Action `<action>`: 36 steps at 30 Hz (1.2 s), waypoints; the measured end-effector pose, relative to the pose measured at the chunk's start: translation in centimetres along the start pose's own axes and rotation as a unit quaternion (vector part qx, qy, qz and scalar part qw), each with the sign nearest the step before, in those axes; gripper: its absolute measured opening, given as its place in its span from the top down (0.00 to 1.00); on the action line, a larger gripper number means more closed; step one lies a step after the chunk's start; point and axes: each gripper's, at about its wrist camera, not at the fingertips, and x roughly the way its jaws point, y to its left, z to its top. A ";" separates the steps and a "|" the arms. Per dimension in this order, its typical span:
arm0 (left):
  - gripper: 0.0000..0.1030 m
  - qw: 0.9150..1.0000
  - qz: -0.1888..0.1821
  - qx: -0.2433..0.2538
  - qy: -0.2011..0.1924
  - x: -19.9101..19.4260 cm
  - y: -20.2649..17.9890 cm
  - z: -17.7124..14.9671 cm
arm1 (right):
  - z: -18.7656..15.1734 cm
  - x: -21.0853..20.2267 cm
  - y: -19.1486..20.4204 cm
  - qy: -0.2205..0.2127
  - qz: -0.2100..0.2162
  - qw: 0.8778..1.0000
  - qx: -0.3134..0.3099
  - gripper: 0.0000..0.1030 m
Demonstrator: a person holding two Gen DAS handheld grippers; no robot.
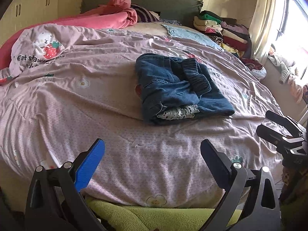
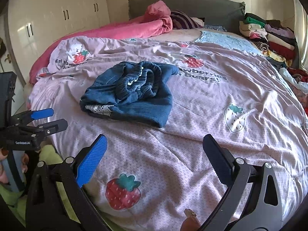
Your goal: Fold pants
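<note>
Dark blue denim pants (image 1: 179,88) lie folded into a compact bundle on the pink strawberry-print bedspread (image 1: 96,100), elastic waistband on top and a patterned lining showing at the near edge. They also show in the right wrist view (image 2: 132,94). My left gripper (image 1: 152,154) is open and empty, held over the bed's near edge, well short of the pants. My right gripper (image 2: 154,150) is open and empty, also short of the pants. The right gripper shows at the right edge of the left wrist view (image 1: 277,127); the left gripper shows at the left of the right wrist view (image 2: 52,118).
A pink blanket (image 1: 107,17) is bunched at the headboard. A stack of folded clothes (image 1: 223,30) sits at the bed's far right corner. A green blanket (image 1: 154,217) hangs at the near edge. White wardrobes (image 2: 57,15) stand left; a window (image 1: 294,28) is right.
</note>
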 end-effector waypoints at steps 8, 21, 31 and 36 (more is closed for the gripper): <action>0.04 1.000 -0.005 -0.002 -0.001 -0.5 -0.1 0.0 | 0.1 -0.1 -0.2 -0.001 0.001 1.000 -0.002 0.09; 0.04 1.000 -0.010 -0.003 -0.005 -0.9 0.0 0.2 | 0.3 -0.2 -0.1 -0.001 0.001 1.000 0.001 0.09; 0.04 1.000 -0.009 -0.006 -0.004 -1.0 0.1 0.1 | 0.4 -0.4 -0.1 -0.001 -0.002 1.000 0.001 0.09; 0.04 1.000 -0.012 -0.008 -0.002 -1.1 0.1 0.1 | 0.4 -0.5 -0.1 -0.003 -0.004 1.000 0.000 0.09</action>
